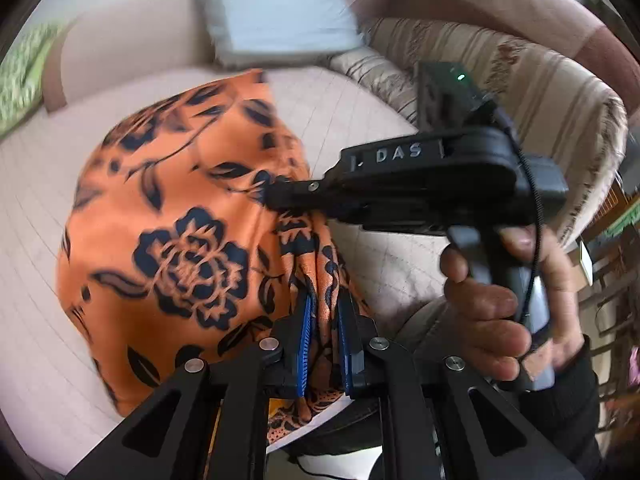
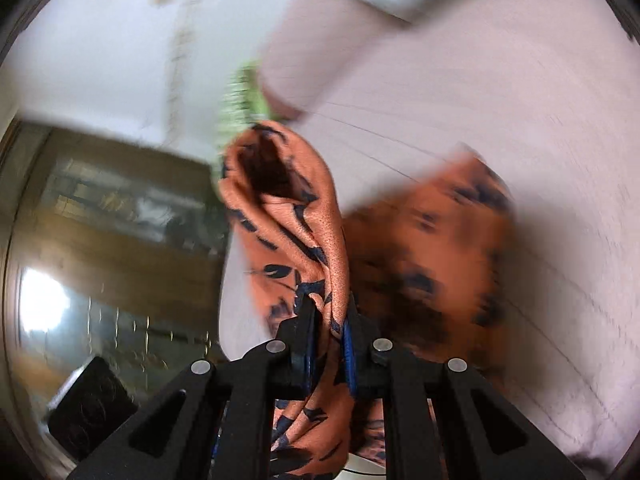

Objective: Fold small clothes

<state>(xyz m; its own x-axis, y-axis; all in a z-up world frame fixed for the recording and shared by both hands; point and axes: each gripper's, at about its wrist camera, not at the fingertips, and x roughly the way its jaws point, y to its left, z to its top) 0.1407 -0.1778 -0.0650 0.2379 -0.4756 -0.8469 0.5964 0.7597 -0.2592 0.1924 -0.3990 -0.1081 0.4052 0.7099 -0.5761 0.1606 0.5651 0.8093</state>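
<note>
Green patterned cushion (image 1: 22, 76): lies at the far left edge of the left wrist view, on the pale pink quilted bed surface (image 1: 36, 216).
Orange satin garment with a dark blue flower print (image 1: 176, 216): hangs spread over the bed surface in the left wrist view, lifted at two bunched edges; in the right wrist view its cloth (image 2: 296, 220) rises in a rolled fold ahead of the fingers, the rest blurred at the right.
Left claw (image 1: 325, 344): pressed together on a gathered edge of the garment, blue pads (image 1: 305, 344) squeezing the folds from both sides.
White pillow (image 1: 280, 8): sits at the head of the bed, beyond the garment.
Right claw (image 1: 276, 196): reaches in from the right, tip pinching the garment's upper edge; its own view (image 2: 330, 340) shows the cloth clamped between the fingers.
Person's hand (image 1: 504, 300): wraps around the right claw's black handle.
Striped beige blanket (image 1: 540, 80): drapes behind that hand.
</note>
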